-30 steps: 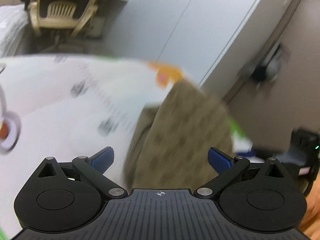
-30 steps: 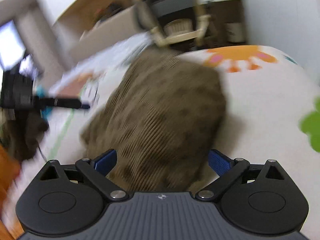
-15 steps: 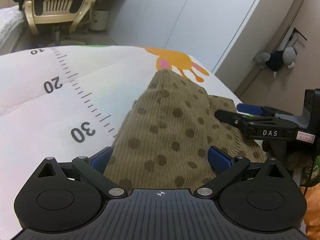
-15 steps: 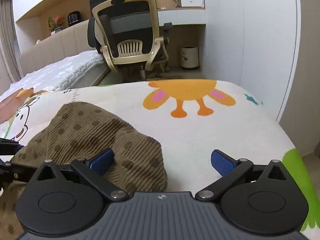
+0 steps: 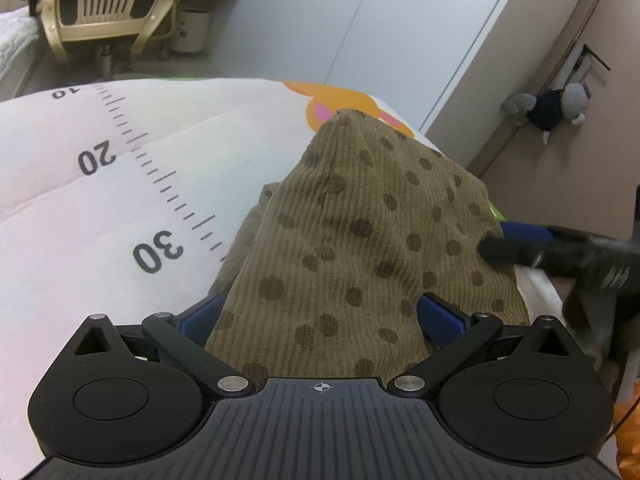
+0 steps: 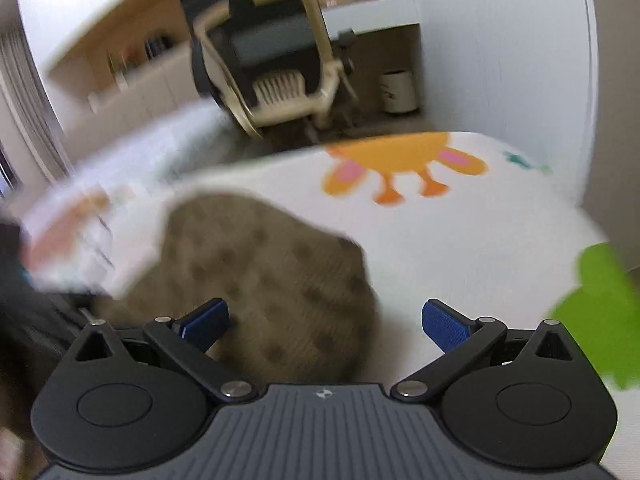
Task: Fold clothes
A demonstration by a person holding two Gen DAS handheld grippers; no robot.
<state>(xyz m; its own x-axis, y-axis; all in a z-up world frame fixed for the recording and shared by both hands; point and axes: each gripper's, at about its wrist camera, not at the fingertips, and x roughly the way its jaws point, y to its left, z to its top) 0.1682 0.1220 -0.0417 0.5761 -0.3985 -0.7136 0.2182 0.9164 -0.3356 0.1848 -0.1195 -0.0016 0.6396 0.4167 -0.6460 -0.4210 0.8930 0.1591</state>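
A brown corduroy garment with dark dots [image 5: 360, 248] lies bunched on a white printed quilt [image 5: 80, 208]. My left gripper [image 5: 322, 316] is open, and the near end of the garment lies between its blue fingertips [image 5: 444, 316]. The right gripper [image 5: 540, 244] shows blurred at the garment's right edge. In the right wrist view, which is motion-blurred, the garment [image 6: 272, 280] fills the lower left. My right gripper [image 6: 324, 322] is open over the garment's right edge, with its left fingertip [image 6: 204, 320] above the cloth and the other above bare quilt.
The quilt [image 6: 460, 240] carries ruler marks, an orange animal print [image 6: 400, 164] and a green patch [image 6: 600, 312]. Beyond its far edge stand an office chair [image 5: 108, 12], a white bin [image 5: 192, 32] and a grey wardrobe [image 5: 380, 32]. A stuffed toy [image 5: 548, 108] hangs on the right wall.
The left gripper has come closer over the garment, which now reaches further between its fingers. The right gripper is swinging, its view gone blurred and tilted, with more cloth under it.
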